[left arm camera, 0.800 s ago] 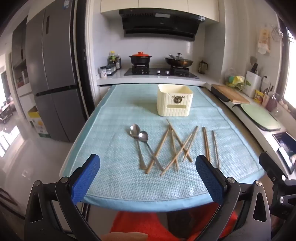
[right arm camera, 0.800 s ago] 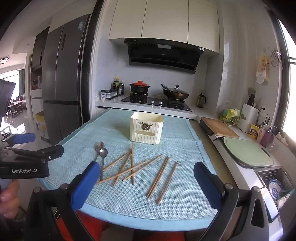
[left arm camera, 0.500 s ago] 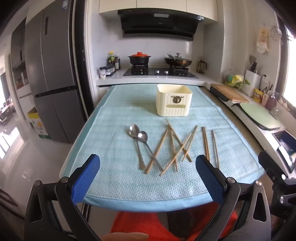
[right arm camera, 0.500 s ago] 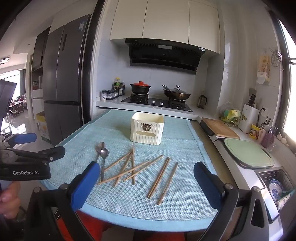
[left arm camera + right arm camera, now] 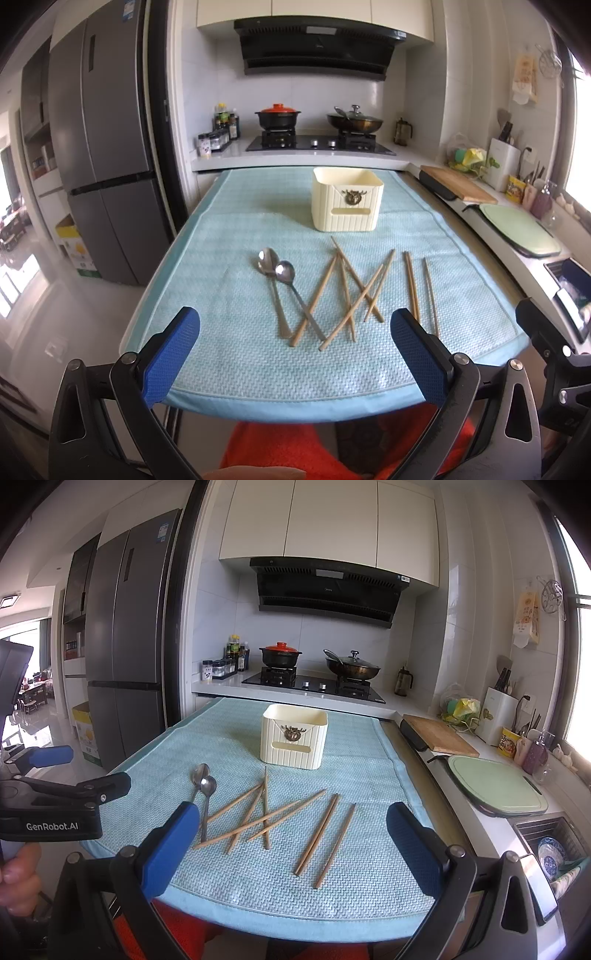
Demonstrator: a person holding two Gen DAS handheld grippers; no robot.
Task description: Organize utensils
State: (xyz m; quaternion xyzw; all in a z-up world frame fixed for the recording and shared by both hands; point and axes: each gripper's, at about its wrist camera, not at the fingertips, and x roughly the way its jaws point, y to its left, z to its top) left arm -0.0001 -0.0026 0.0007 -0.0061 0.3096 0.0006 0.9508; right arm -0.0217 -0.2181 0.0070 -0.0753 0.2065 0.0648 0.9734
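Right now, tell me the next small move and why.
Probably bring the right claw forward and down onto the two chopsticks lying apart on the right. Both claws are open and empty, the box is empty-looking, and that pair isn't tangled.

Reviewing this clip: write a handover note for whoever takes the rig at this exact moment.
Left gripper: open, empty, at the table's near edge.
Right gripper: open, empty, beside it.
Two steel spoons and loose wooden chopsticks, several crossed, lie on the light blue woven mat.
Cream ribbed plastic holder stands behind them.
Done: nothing is in either gripper yet.
Left: everything lying on the mat.
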